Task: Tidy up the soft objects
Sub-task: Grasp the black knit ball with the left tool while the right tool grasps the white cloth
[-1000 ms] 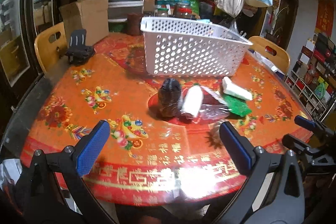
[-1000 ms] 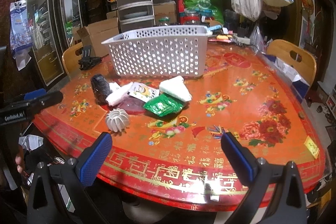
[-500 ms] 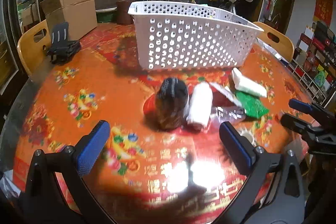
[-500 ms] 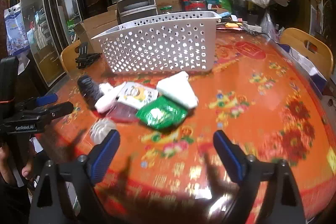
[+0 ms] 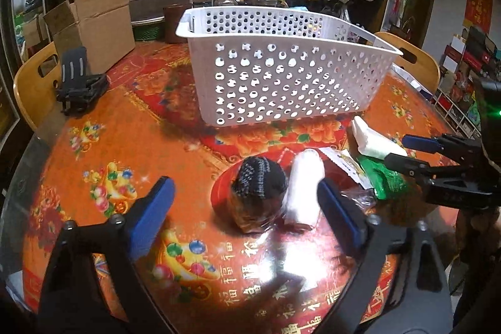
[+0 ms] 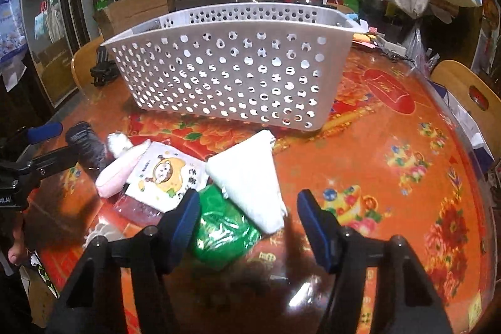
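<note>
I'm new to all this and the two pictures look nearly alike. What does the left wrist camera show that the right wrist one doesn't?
Only the left view: the left tool, open around a dark knitted roll and a white roll, its jaws just closing.

Only the right view: the right tool, open over a white packet and a green packet, also just closing; a cartoon-printed pouch.

Both: the white basket, apparently empty, on the red table.

The green packet (image 6: 224,229) lies partly hidden under the white wedge (image 6: 249,177).
</note>
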{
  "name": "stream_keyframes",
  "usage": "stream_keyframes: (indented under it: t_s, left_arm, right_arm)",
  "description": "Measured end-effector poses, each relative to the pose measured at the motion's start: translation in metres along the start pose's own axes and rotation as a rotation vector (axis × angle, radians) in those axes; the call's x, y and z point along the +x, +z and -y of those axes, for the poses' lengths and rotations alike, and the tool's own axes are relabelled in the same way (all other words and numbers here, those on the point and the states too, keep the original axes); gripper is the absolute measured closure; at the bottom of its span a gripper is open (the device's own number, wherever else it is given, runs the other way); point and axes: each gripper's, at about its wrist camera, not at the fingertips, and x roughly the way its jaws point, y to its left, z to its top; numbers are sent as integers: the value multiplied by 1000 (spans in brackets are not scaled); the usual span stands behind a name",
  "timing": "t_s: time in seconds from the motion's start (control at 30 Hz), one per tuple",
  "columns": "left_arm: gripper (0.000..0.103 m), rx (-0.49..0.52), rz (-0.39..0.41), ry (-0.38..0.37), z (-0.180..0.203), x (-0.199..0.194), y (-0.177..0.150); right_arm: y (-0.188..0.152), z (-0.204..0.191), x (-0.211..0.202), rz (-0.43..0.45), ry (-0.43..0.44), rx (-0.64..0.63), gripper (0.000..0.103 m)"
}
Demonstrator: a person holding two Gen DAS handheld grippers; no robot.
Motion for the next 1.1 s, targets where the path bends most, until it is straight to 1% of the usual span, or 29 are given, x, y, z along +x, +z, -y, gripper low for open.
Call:
stream_keyframes:
  t_s: [0.07, 0.13, 0.17, 0.2, 0.27, 0.33, 0.43, 0.47, 0.53, 0.73, 1.1]
  left_arm:
    - [27, 6, -10, -7, 2, 4, 0]
    - [28, 12, -13, -7, 4, 8, 1]
    - [31, 16, -12, -6, 6, 8, -1]
    - [36, 16, -12, -5, 6, 9, -1]
    - [42, 14, -18, -9, 6, 12, -1]
    - [47, 13, -23, -11, 6, 14, -2]
    - [56, 17, -29, -3, 6, 17, -3]
    - [62, 17, -31, -10, 6, 17, -3]
    - [63, 16, -28, -14, 6, 17, -4]
    - [63, 23, -12, -18, 5, 10, -4]
    - [64, 29, 50, -10, 0, -20, 4]
  right_arm:
    - [1, 1, 3, -7, 2, 3, 42]
    - [4, 0, 6, -14, 1, 0, 43]
    - [5, -1, 8, -19, -3, -3, 43]
    - [5, -1, 10, -24, -7, -4, 44]
    - [5, 1, 13, -32, -10, 1, 46]
    - [5, 3, 18, -44, -11, 9, 52]
    - [3, 5, 21, -47, -8, 18, 57]
    - [3, 6, 21, -45, -7, 21, 59]
    - [3, 7, 20, -37, -6, 25, 65]
    - [1, 8, 10, -4, -12, 30, 71]
    - [7, 10, -25, 86, -20, 31, 71]
